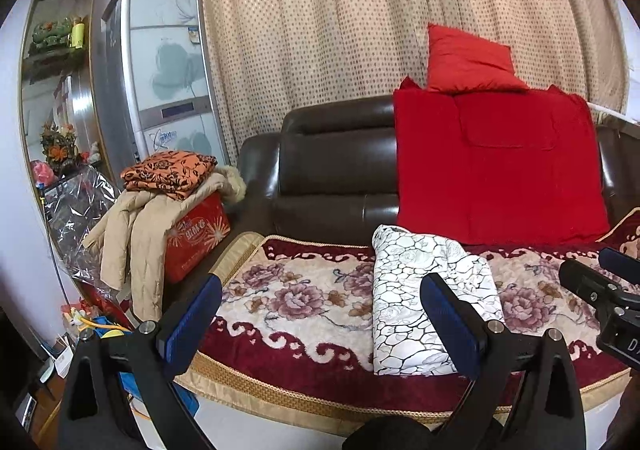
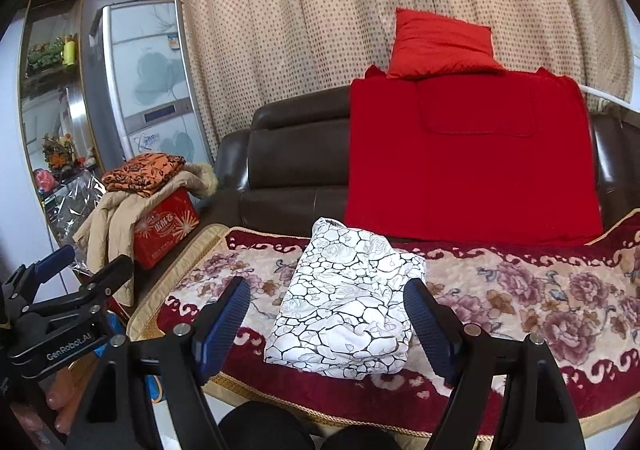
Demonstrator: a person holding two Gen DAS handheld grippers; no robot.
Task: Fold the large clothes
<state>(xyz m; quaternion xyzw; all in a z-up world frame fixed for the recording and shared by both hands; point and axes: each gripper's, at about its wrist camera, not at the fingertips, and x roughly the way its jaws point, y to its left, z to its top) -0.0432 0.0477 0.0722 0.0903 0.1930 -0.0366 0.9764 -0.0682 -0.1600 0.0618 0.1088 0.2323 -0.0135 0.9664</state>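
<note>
Left gripper (image 1: 320, 302) hangs wide open, blue pads empty, above the floral sofa cover (image 1: 304, 302). The folded white crackle-print garment (image 1: 404, 314) lies flat on the cover, just past the right-hand pad. The right gripper (image 1: 600, 282) pokes in at the right edge. A red blanket (image 1: 500, 170) drapes the brown leather sofa (image 1: 332, 170), red cushion (image 1: 464, 58) on top.

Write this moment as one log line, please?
stage: fold looks done | white black-veined folded garment: lying on floral sofa cover | left gripper: open, empty | right gripper: open, empty
</note>
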